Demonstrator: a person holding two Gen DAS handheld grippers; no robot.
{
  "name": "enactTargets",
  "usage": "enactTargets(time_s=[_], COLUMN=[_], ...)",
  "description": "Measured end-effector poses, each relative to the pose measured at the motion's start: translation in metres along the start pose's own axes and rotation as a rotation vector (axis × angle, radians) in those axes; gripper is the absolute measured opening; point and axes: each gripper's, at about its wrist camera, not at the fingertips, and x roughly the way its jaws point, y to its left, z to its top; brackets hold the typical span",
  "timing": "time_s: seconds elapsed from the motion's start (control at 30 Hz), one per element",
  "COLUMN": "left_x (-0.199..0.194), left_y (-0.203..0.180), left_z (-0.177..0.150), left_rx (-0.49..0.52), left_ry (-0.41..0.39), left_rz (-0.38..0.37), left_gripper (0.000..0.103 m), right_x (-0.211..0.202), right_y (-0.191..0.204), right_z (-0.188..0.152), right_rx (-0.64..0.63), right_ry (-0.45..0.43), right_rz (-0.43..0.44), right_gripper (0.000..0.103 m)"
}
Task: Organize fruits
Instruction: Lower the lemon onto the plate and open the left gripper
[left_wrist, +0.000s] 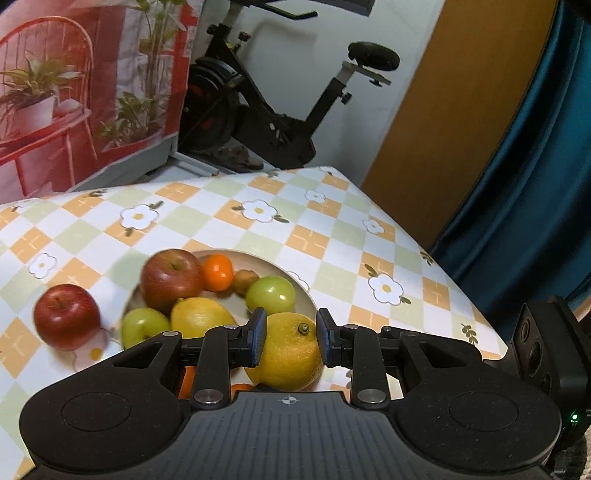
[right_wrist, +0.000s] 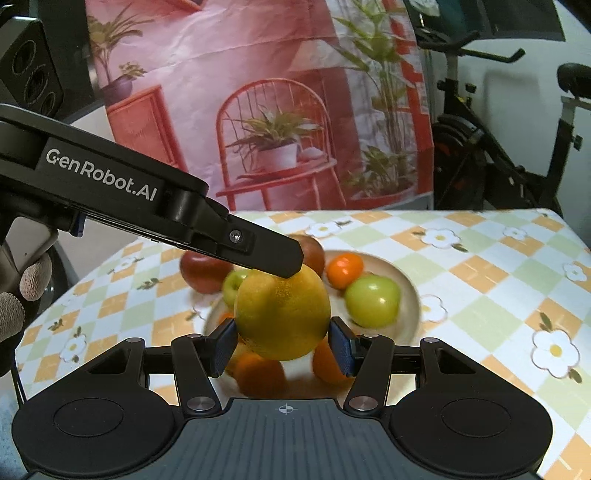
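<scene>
A large yellow citrus fruit (left_wrist: 291, 358) hangs above the checked tablecloth, and both grippers hold it. My left gripper (left_wrist: 291, 332) is shut on its upper part, beside the stem. My right gripper (right_wrist: 282, 345) is shut on its wider sides, with a left finger (right_wrist: 258, 247) lying across the fruit's top (right_wrist: 282, 306). Just behind stands a beige plate (left_wrist: 295, 278) with a red apple (left_wrist: 171, 280), a tangerine (left_wrist: 218, 272), two green apples (left_wrist: 270, 294), a lemon (left_wrist: 201, 317) and a small brown fruit (left_wrist: 246, 280). Oranges (right_wrist: 258, 373) lie under the held fruit.
A second red apple (left_wrist: 66, 316) lies on the cloth left of the plate. The table's far edge (left_wrist: 258, 173) meets an exercise bike (left_wrist: 258, 110), a printed backdrop (right_wrist: 277, 110), a wooden panel (left_wrist: 454, 110) and a blue curtain (left_wrist: 524, 184). A gloved hand (right_wrist: 22, 295) holds the left gripper.
</scene>
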Motion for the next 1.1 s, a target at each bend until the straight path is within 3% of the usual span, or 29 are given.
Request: enactTargets(time_s=[0.5, 0.8, 1.1], left_x=[0.005, 0.006, 0.006], left_y=[0.009, 0.009, 0.011], left_z=[-0.001, -0.001, -0.003], left_rx=[-0.016, -0.012, -0.012], left_ry=[0.025, 0.014, 0.005], left_rz=[0.057, 0.081, 0.095], left_gripper=[0.031, 0.031, 0.031], right_x=[0.017, 0.013, 0.003], right_y=[0.002, 0.003, -0.003], right_z=[-0.006, -0.008, -0.011], right_rx=[-0.027, -0.022, 0.005], right_ry=[0.042, 0.042, 0.025], right_rz=[0.015, -0.005, -0.026], right_gripper=[0.051, 0.058, 0.057])
